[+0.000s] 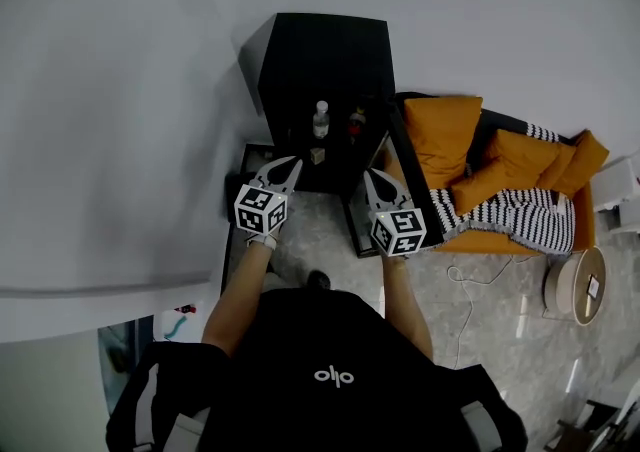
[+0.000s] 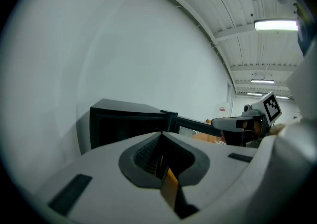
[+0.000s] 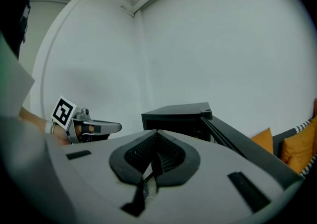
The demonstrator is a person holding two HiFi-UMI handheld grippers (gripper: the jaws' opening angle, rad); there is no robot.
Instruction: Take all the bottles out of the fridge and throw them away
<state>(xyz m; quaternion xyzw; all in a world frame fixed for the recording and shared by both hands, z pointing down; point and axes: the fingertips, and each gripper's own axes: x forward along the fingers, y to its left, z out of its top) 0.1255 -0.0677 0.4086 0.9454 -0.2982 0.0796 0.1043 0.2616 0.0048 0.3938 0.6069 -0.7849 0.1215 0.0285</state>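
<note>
**A:** What is the fridge like?

**B:** The fridge is a small matt black box with square corners. Its back is against a plain white wall. Its door is swung open to the right.

**A:** Where are the bottles?

**B:** They are inside. A clear bottle with a white cap stands upright. Just to its right is a dark bottle with some red on it. Below them is a small pale thing that I cannot make out.

**A:** And the grippers?

**B:** The left gripper and the right gripper are side by side in front of the opening, pointing at it but clear of it. Their fingers are smooth pale grey moulded plastic with dark ribbed pads. Both pairs are pressed together with nothing between them.

**A:** How much room is there?

**B:** The grey mottled floor in front of the fridge is bare. The wall runs close along the left gripper's side. On the right, the edge of the open door is near the right gripper. Just behind the door is an orange sofa with soft cushions and a black-and-white zigzag blanket.
</note>
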